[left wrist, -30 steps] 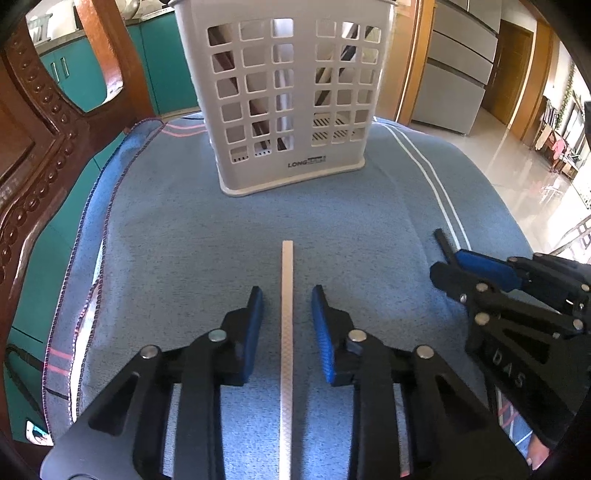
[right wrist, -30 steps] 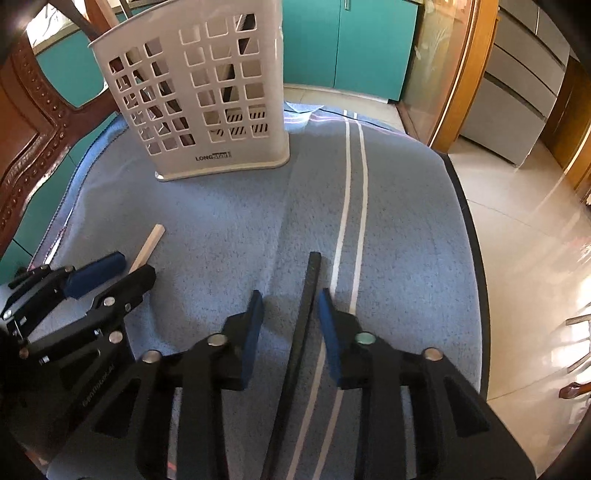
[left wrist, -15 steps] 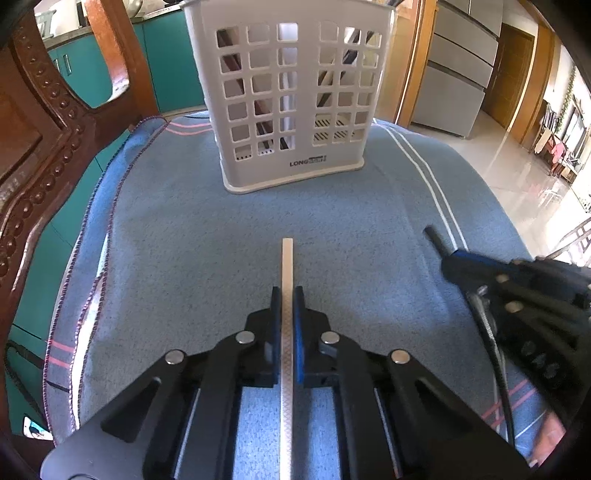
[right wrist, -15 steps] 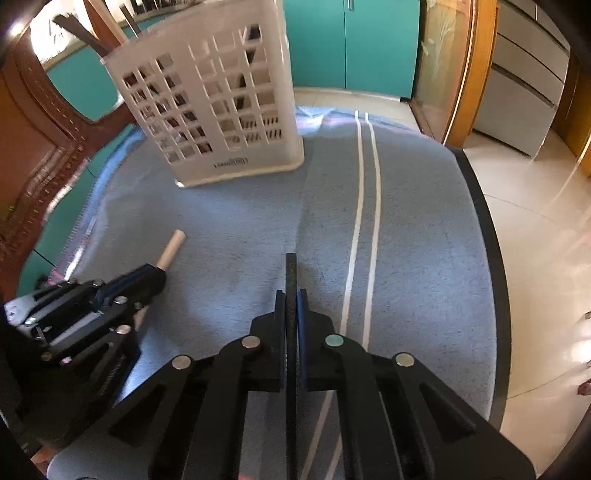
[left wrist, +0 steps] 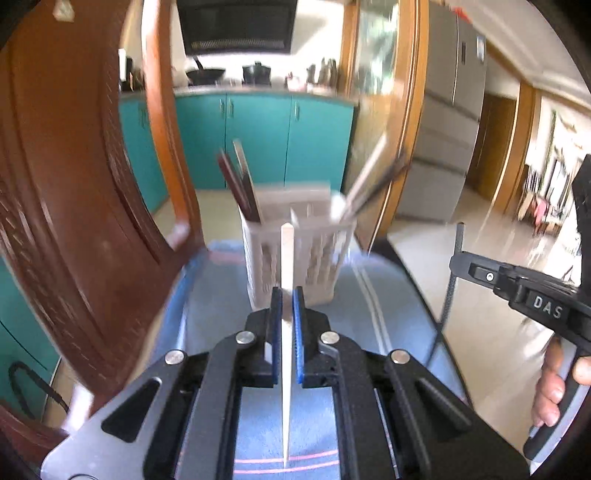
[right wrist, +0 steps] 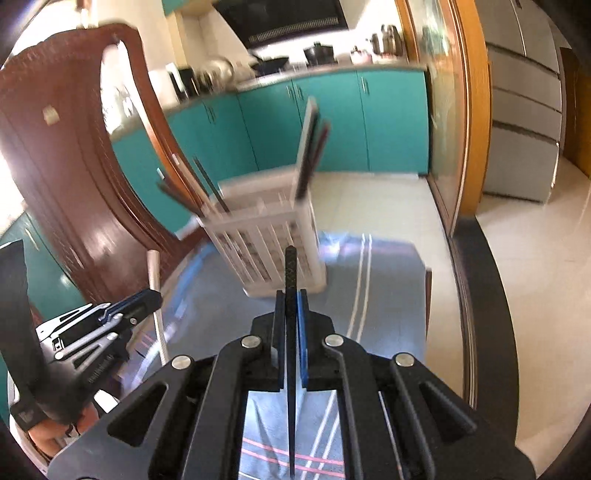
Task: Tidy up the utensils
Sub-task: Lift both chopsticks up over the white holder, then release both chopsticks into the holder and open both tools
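Lifting both chopsticks off the cloth (left wrist: 221, 291), grippers now raised.

1. I see teal cabinets (left wrist: 258, 140) along the far wall, with pots on the counter (left wrist: 255, 86) above them.
2. A dark range hood (right wrist: 291, 20) hangs overhead.
3. A carved wooden chair back (left wrist: 74, 206) stands at my left.
4. A grey refrigerator (right wrist: 524, 122) stands right.
5. Pale floor tiles (right wrist: 388, 206) reflect daylight.
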`<state>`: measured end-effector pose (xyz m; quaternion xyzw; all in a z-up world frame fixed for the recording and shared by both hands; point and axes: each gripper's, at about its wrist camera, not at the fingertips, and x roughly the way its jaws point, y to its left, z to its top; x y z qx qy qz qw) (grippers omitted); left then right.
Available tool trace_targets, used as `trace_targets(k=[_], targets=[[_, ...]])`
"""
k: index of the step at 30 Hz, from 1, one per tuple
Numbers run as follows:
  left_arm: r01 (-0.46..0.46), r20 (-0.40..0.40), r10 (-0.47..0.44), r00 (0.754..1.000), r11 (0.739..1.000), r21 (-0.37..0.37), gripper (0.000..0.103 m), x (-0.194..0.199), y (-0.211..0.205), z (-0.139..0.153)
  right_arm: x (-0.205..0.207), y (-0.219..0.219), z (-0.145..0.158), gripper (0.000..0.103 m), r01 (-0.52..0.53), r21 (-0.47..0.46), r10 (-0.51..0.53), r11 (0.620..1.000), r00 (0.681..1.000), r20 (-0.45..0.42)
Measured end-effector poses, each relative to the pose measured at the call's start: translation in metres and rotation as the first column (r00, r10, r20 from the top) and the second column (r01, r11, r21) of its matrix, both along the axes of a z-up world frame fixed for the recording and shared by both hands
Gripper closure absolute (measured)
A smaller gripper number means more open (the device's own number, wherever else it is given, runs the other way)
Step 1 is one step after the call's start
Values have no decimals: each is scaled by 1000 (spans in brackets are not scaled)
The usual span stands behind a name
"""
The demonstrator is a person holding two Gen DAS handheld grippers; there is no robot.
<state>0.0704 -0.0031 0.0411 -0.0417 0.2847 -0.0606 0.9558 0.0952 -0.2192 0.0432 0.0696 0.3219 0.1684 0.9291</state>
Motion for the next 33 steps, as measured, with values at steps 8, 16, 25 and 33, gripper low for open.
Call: trace_targets(k=[8, 16, 25, 33], targets=[[-52, 77, 55, 996, 998, -47, 96, -16, 19, 42, 19, 1, 101, 96, 47, 82, -69, 996, 956, 286], [-73, 81, 76, 994, 997, -37, 96, -34, 20, 44, 85, 32, 118, 96, 133, 75, -151, 988, 922, 356], [-61, 157, 67, 985, 997, -42, 96, -18, 20, 80, 110, 43, 45, 82, 111, -9, -104, 994, 958, 267], [-48, 300, 72, 951, 995, -84, 96, 15, 9, 131, 22, 10, 56, 52, 90, 50, -102, 995, 927, 360]])
